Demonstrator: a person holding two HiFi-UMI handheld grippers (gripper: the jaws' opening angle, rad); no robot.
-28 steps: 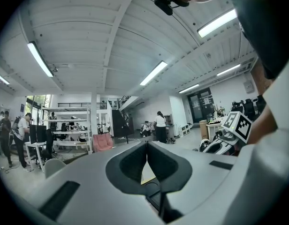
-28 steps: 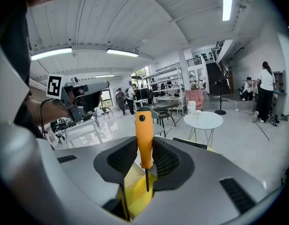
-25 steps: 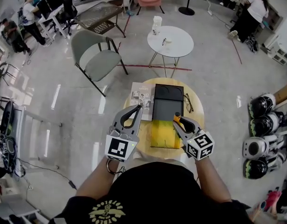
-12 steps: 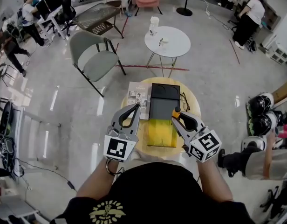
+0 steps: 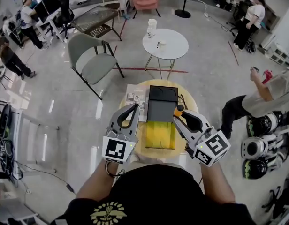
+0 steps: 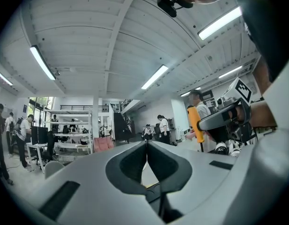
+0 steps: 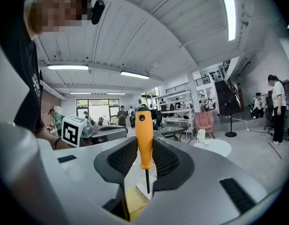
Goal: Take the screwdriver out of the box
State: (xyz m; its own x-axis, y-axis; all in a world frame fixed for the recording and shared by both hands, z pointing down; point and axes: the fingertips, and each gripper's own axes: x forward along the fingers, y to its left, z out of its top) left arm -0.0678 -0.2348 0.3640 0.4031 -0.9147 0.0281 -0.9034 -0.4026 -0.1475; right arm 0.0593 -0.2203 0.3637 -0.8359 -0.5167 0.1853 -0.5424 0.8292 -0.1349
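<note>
My right gripper (image 7: 144, 150) is clamped on the orange handle of the one screwdriver (image 7: 144, 137), which stands upright with its shaft down, above the one open box (image 5: 161, 121) on the round table (image 5: 182, 90). My left gripper (image 5: 134, 110) has its jaws together and empty. It hovers level beside the box, near a leaflet (image 5: 133, 97). Both forearms reach forward.

The box (image 5: 162, 114) lies in the middle of the near table (image 5: 140, 139), with a leaflet (image 5: 134, 99) just left of its far end. The left gripper (image 5: 134, 108) is above the table's left side, and the right gripper (image 5: 178, 119) is above the box's right edge with the screwdriver (image 5: 179, 110) upright between its jaws. Farther off stands a second table (image 5: 166, 45), with a chair (image 5: 92, 60) to its left.
</note>
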